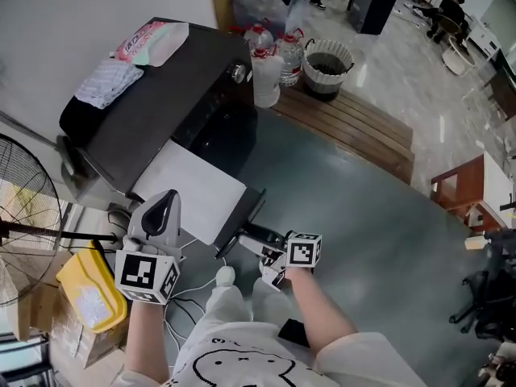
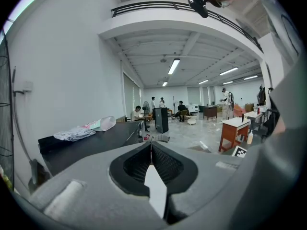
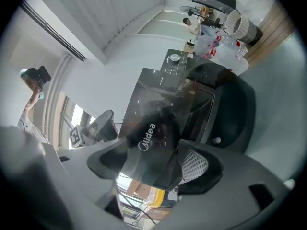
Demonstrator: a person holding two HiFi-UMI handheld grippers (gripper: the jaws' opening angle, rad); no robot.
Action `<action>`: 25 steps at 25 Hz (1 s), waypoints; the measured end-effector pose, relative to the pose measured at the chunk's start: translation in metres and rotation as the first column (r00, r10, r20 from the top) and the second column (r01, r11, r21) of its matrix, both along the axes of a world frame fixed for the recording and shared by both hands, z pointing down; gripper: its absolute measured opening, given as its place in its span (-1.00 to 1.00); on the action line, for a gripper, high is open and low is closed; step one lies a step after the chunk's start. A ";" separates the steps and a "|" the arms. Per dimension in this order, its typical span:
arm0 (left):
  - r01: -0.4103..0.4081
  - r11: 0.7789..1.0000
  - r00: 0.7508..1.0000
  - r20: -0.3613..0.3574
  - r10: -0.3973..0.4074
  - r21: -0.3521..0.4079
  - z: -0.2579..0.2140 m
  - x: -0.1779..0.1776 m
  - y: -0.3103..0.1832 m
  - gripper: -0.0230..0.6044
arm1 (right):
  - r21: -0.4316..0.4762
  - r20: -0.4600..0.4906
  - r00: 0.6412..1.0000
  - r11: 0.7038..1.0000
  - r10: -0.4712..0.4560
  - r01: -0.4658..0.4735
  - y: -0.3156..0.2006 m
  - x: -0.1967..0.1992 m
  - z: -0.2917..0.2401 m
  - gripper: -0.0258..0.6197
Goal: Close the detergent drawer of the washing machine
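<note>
The washing machine stands against the wall with its dark top up and its round door facing out over the grey floor. At the near end of its front the detergent drawer is pulled out, jutting proud of the machine as a dark glossy strip.

The right gripper is at that drawer. From the right gripper view its fingers are closed in on the drawer's shiny front panel, the one with the brand name in white. The panel fills the gap between them and the meshed pad presses against its edge.

The left gripper is held up beside the machine's near corner, well apart from the drawer. Its fingers are pressed together at the tips with nothing between them, and it points out across the room.

On the far part of the machine's top lie a crumpled cloth and a pink and white packet. Several water bottles and a round bin stand beyond the machine, just beside a wooden platform. A floor fan and a yellow container are on the person's left.
</note>
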State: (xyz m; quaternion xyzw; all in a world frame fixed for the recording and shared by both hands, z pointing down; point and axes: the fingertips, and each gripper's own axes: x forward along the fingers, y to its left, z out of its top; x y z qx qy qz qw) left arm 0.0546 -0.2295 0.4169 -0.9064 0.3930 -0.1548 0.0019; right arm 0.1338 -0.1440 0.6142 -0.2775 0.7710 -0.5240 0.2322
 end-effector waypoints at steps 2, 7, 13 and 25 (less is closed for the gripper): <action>0.022 1.000 1.000 0.003 -0.022 0.002 0.000 -0.004 0.001 -0.87 | 0.013 0.014 1.000 1.000 -0.009 0.009 -0.001 -0.001 -0.001 0.06; 0.063 0.998 0.998 0.006 -0.063 0.009 0.000 -0.007 0.006 -0.87 | 0.010 0.027 0.999 1.000 -0.017 0.016 -0.001 0.000 -0.003 0.05; 0.087 0.996 0.996 -0.001 -0.087 0.015 -0.002 -0.005 0.009 -0.87 | 0.013 0.050 0.998 1.000 -0.029 0.028 -0.003 0.000 -0.015 0.04; 0.163 0.985 0.986 -0.034 -0.162 0.055 -0.024 -0.015 0.004 -0.87 | -0.033 0.005 1.000 0.999 -0.025 0.025 -0.008 0.002 -0.016 0.04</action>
